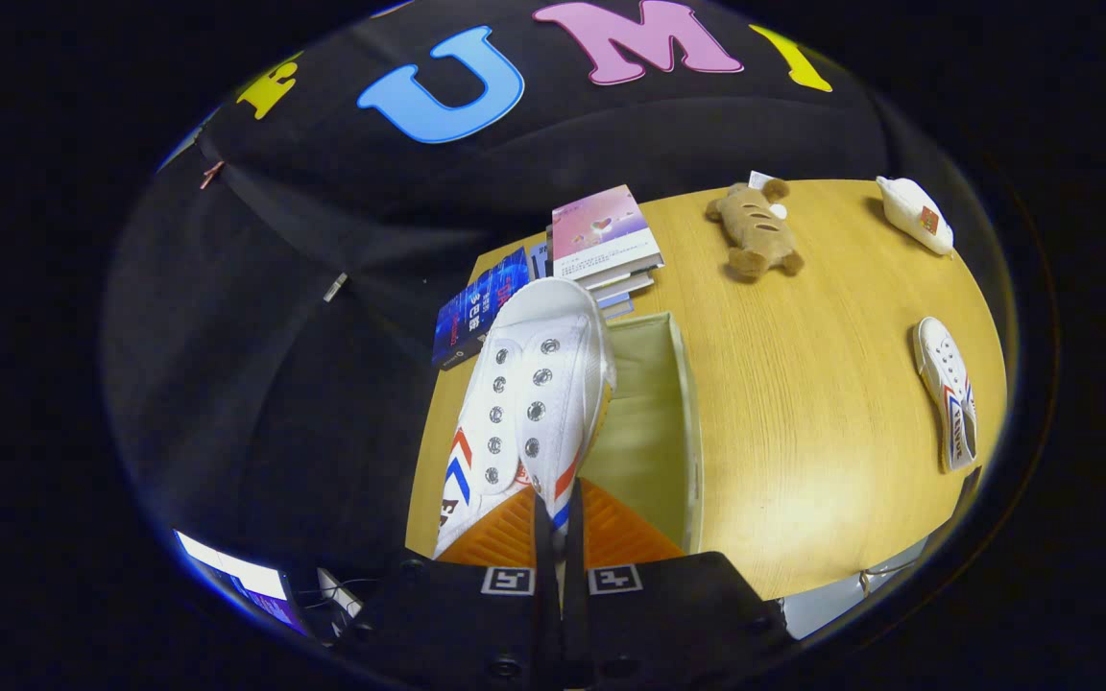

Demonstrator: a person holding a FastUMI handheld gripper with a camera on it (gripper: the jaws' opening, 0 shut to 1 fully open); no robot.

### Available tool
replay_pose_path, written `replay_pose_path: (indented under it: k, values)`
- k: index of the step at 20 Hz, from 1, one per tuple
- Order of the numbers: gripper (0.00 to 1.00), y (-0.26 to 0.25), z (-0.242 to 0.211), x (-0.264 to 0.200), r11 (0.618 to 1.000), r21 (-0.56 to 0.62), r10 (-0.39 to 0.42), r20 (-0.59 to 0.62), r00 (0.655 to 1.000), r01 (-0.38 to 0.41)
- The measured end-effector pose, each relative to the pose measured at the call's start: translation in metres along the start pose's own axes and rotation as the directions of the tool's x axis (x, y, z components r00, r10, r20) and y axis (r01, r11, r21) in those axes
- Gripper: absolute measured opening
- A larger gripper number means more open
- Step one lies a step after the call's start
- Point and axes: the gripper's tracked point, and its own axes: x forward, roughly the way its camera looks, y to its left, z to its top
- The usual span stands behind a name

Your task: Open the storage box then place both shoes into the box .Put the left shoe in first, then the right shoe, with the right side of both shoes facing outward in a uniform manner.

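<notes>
My gripper (pixel 558 523) is shut on the side wall of a white canvas shoe (pixel 529 398) with red and blue stripes, pinched between both fingers. The shoe hangs toe-forward above the left wall of the open beige storage box (pixel 683 422), whose inside shows to the right of the shoe. The second white shoe (pixel 947 393) lies on its side on the wooden table (pixel 803 384), far off to the right of the box.
A stack of books (pixel 601 240) and a blue book (pixel 476 312) lie just beyond the box. A brown plush toy (pixel 755 230) and a white packet (pixel 913 216) rest at the table's far side. A lit screen (pixel 246 581) shows low to the left, off the table.
</notes>
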Motion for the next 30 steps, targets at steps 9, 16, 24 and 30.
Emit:
replay_pose_path:
  k: [9, 16, 24, 30]
  values:
    - [0.05, -0.006, -0.047, 0.074, 0.992, -0.042, -0.125, -0.133, 0.983, 0.120]
    - [0.06, -0.012, -0.067, 0.107, 0.982, -0.081, -0.186, -0.211, 0.960, 0.172]
    - [0.52, 0.011, -0.046, 0.098, 0.987, -0.129, -0.110, -0.148, 0.983, 0.091]
    - [0.99, -0.023, -0.002, 0.019, 0.967, -0.242, -0.072, 0.044, 0.996, 0.080]
